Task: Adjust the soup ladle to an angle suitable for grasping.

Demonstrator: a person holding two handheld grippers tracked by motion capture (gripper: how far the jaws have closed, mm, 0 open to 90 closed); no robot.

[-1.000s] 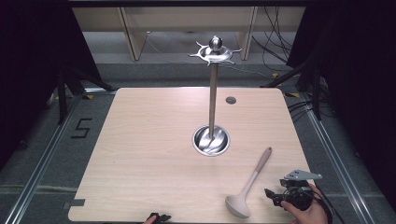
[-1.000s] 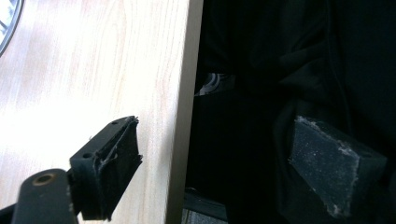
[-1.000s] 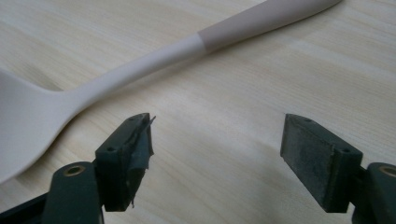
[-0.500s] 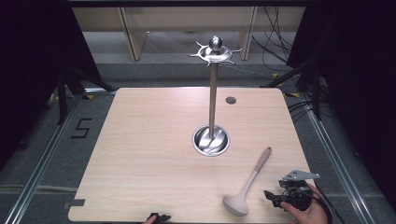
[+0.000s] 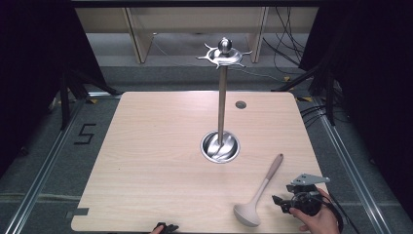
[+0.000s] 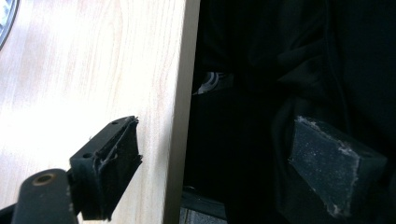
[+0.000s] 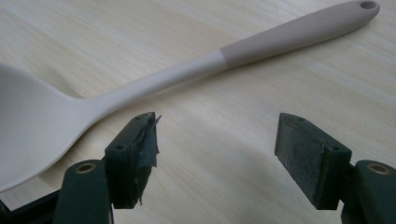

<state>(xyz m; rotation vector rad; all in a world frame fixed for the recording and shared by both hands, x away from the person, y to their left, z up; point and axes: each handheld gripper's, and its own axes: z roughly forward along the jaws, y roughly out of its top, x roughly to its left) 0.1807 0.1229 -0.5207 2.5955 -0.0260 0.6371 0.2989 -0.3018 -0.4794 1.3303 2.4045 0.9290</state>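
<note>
A beige ladle [image 5: 266, 181] lies on the wooden table [image 5: 146, 161] at the front right, bowl toward the front edge, handle pointing to the metal stand. My right gripper [image 5: 278, 203], held in a hand at the front right corner, points left at the ladle's neck. In the right gripper view the ladle [image 7: 187, 77] lies just beyond my right gripper [image 7: 217, 154]. Its jaws are open, have just been closing a little, and hold nothing. My left gripper [image 5: 165, 227] sits at the table's front edge. It is open [image 6: 215, 158], straddling the table edge [image 6: 180, 93].
A tall metal utensil stand [image 5: 221, 107] with hooks on top rises from a round steel base [image 5: 220, 146] in the middle of the table. A small dark round hole [image 5: 240, 104] is at the back right. Dark clothing [image 6: 289, 60] hangs beyond the front edge.
</note>
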